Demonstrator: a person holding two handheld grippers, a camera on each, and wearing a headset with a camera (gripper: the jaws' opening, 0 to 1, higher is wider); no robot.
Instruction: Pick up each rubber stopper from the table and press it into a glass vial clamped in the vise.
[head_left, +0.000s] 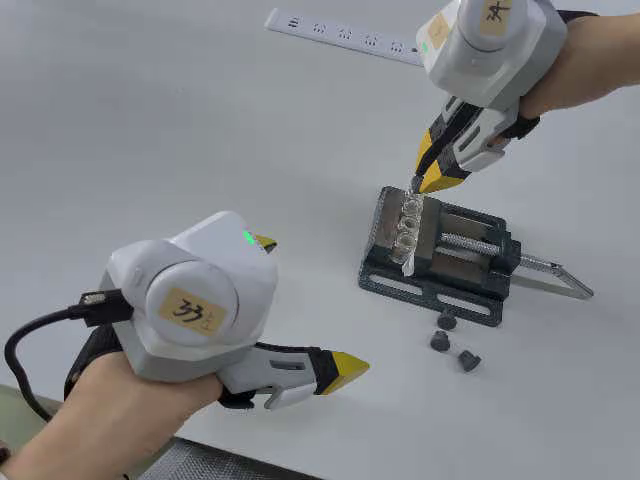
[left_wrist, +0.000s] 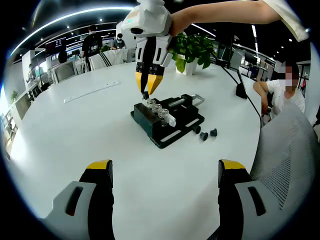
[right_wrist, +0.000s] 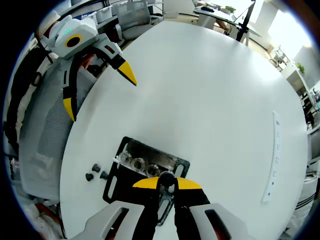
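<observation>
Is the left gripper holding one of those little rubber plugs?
No, the left gripper has its jaws wide apart in its own view, with nothing between them.

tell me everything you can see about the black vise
The black metal vise sits flat on the white table, a silver screw and handle bar sticking out one end. It clamps a row of clear glass vials upright. The right gripper holds a dark rubber stopper at the end vial. Three loose dark stoppers lie beside its base, not touching it.
</observation>
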